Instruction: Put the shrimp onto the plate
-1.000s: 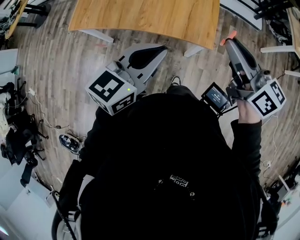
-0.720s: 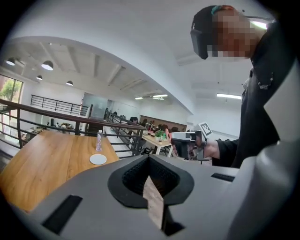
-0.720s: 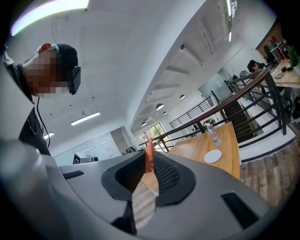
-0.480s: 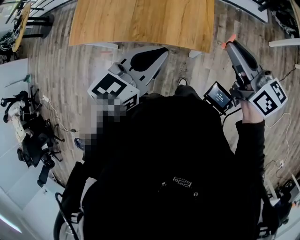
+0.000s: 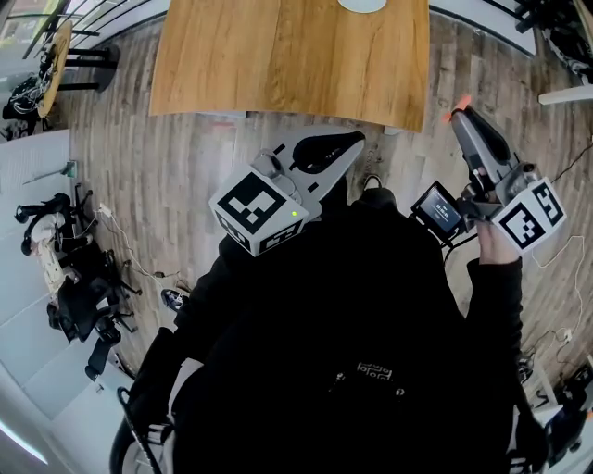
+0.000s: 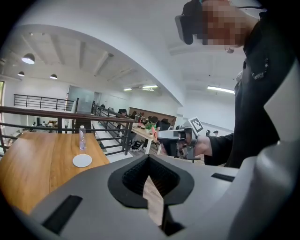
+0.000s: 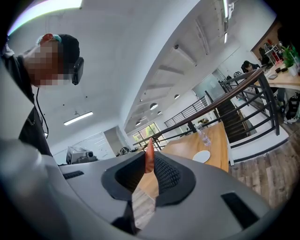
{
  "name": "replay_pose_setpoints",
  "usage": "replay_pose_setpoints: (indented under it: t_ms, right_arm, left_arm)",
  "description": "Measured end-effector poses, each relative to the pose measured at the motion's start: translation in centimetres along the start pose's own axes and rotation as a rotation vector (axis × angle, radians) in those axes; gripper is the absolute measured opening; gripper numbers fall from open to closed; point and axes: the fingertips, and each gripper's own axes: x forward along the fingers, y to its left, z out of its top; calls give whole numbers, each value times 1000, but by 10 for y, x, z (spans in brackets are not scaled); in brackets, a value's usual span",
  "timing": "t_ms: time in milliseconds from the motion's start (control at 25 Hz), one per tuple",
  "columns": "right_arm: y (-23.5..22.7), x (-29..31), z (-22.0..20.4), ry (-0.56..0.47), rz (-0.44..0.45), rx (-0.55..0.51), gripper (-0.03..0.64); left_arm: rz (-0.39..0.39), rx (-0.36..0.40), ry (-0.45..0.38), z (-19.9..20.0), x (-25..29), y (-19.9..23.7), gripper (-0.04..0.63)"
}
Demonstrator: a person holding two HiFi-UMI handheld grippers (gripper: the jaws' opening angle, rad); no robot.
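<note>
Orange-tipped at two o'clock: pinching the shrimp with the right gripper, hand raised, aiming toward eleven. Pointing the left gripper toward two, jaws pressed together. Hovering well short of the plate at twelve on the table.

From here I make out a pale wood-plank floor and, ahead, a long wooden table with a warm honey top. A dark metal railing runs behind it, with a staircase beyond. The walls and ribbed ceiling are white, lit by round lamps and strip lights. Far windows glow with daylight, and cables trail over the floor at the left.
</note>
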Motion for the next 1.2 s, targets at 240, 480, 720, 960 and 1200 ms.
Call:
replay_pose_setpoints:
  t_ms: [240, 480, 720, 960, 1200]
  right_arm:
    - [6, 6, 27, -48, -106, -61, 67]
    - [-10, 24, 46, -93, -197, -51, 67]
    - [-11, 25, 64, -119, -259, -70, 67]
    - [-10, 62, 77, -117, -306, -84, 67]
    - [-10, 92, 86, -115, -334, -97, 67]
  left_arm:
    - [-113, 16, -58, 23, 5, 31, 3]
    - [-166, 10, -66, 42, 23, 80, 3]
    - [-227, 14, -75, 60, 32, 94, 3]
    - [-278, 9, -62, 66, 29, 133, 3]
    - [-303, 3, -76, 73, 27, 168, 3]
